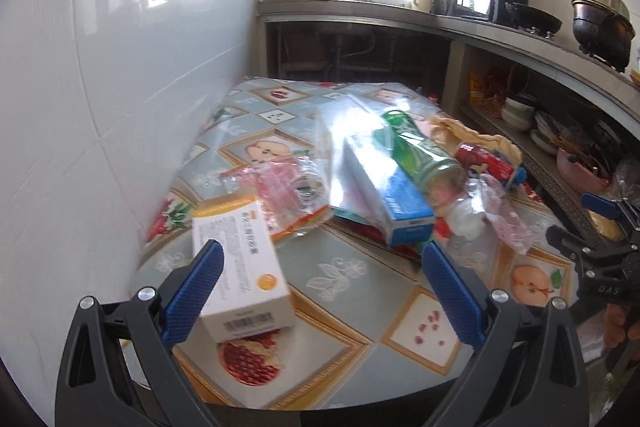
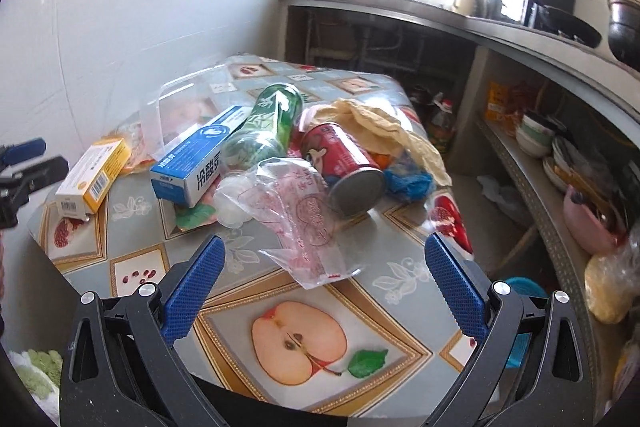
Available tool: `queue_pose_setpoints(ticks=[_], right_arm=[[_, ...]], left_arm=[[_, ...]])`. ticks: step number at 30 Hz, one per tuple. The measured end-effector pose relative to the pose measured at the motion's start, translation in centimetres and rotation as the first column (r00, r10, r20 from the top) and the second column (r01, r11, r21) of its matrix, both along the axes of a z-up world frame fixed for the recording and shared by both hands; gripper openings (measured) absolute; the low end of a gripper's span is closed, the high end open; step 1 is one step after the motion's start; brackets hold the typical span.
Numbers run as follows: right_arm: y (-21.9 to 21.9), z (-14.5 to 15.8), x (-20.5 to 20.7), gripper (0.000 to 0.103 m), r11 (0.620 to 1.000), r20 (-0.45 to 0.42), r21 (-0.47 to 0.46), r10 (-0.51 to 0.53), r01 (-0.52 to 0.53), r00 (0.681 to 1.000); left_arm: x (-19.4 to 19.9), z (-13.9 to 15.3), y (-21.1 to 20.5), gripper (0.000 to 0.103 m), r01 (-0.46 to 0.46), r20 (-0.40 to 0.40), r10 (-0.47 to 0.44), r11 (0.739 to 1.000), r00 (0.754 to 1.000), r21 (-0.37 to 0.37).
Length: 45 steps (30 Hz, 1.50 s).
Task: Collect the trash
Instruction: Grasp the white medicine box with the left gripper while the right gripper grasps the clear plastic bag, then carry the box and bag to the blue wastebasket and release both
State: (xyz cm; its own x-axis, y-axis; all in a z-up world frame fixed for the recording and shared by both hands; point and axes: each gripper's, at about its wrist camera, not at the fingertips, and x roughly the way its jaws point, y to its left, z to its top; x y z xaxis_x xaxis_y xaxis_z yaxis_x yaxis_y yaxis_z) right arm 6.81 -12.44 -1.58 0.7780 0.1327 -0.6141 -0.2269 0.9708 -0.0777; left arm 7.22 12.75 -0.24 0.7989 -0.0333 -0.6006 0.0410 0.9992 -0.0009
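Trash lies piled on a small table with a fruit-print cloth point(image 1: 352, 279) point(image 2: 400, 251). A white and orange carton point(image 1: 240, 267) point(image 2: 94, 175) lies at the near left, its end just inside my open left gripper point(image 1: 320, 291), touching or close to the left finger. Behind it lie a blue and white box point(image 1: 392, 195) point(image 2: 192, 163), a green bottle point(image 1: 420, 155) point(image 2: 264, 131), a red can point(image 1: 488, 161) point(image 2: 344, 163) and clear pink-printed plastic bags point(image 1: 280, 183) point(image 2: 300, 223). My right gripper point(image 2: 324, 283) is open just short of the bag's near end.
A white tiled wall point(image 1: 100, 107) runs along the table's left side. A counter with a wok point(image 1: 532, 15) and pots runs along the back and right, with bowls point(image 2: 536, 135) on the shelf beneath. A yellowish cloth point(image 2: 380, 127) and blue scrap point(image 2: 412, 183) lie behind the can.
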Motion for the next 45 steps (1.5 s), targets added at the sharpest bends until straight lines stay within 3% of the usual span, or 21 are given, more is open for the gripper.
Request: queue_pose_setpoints(ticks=[4,9,14,21,26,32,36,43,45], right_arm=[[0.1,-0.8,1.7,0.095,0.998,-0.031,0.012,0.056,-0.056,0.998],[-1.1,-1.9,4.5,0.095,0.984,-0.121,0.102,0.155,-0.143,0.981],[-1.4,-3.1,7.0,0.095,0.971,-0.198,0.117,0.23,-0.21,0.953],[-1.7,-4.9,9.1,0.091,0.952,-0.295,0.208,0.28,-0.224,0.914],[-2.3,-5.5,9.5,0.078,0.942,-0.341,0.281,0.277,-0.184,0.898],[-2.7,-4.3,7.8,0.061,0.943,-0.328,0.292,0.255,-0.159,0.91],[-2.5,-3.5,6.6,0.043,0.948,-0.321,0.283,0.238,-0.147,0.917],[-2.8,-2.9,4.3,0.019,0.948,-0.325,0.301,0.2,-0.1,0.924],[-3.0,-2.9,3.7,0.018,0.948,-0.327,0.307,0.188,-0.084,0.926]], left_arm=[[3.4,-0.9,3.5,0.097,-0.068,-0.139,0.059,0.996,0.989,-0.058],[7.5,-2.7,6.7,0.097,-0.163,-0.31,0.108,0.974,0.944,-0.157],[9.5,-4.3,7.8,0.094,-0.179,-0.4,0.093,0.966,0.912,-0.184],[10.0,-5.3,7.9,0.071,-0.189,-0.447,0.086,0.963,0.891,-0.191],[9.3,-5.3,7.9,0.07,-0.192,-0.443,0.088,0.962,0.892,-0.194],[7.6,-5.2,8.1,0.069,-0.198,-0.443,0.082,0.955,0.893,-0.222],[6.3,-5.2,8.1,0.069,-0.21,-0.437,0.091,0.95,0.895,-0.231],[4.4,-4.5,8.2,0.068,-0.201,-0.399,0.08,0.941,0.914,-0.273],[3.8,-4.0,8.2,0.068,-0.192,-0.382,0.073,0.939,0.921,-0.285]])
